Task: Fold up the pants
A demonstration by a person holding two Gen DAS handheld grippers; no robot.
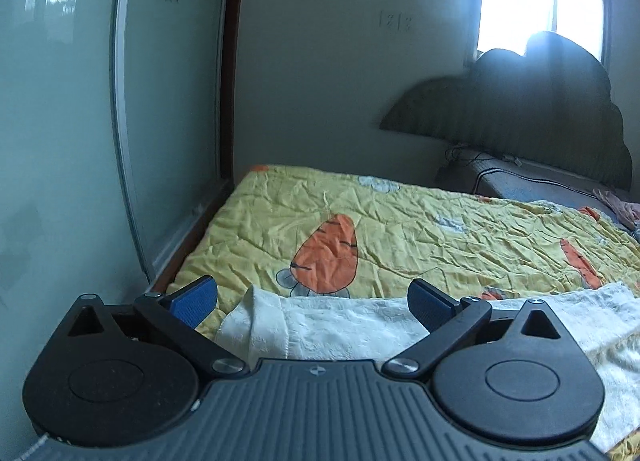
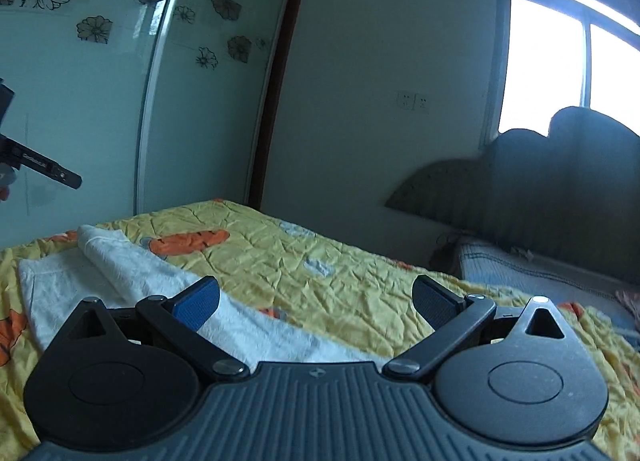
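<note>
White textured pants (image 1: 340,325) lie flat on a yellow carrot-print bedspread (image 1: 420,237), stretching from a folded end at the left toward the right. My left gripper (image 1: 312,301) is open and empty, hovering just above the pants near their left end. In the right wrist view the pants (image 2: 132,281) run from a rolled fold at the far left down under the gripper. My right gripper (image 2: 316,301) is open and empty above the pants' near end. Part of the left gripper's body (image 2: 36,165) shows at the left edge.
A glass sliding wardrobe door (image 2: 100,101) with flower decals stands along the bed's far left side. A dark headboard (image 1: 540,121) and a grey mattress edge (image 1: 532,181) lie at the right. A bright window (image 2: 560,73) is behind.
</note>
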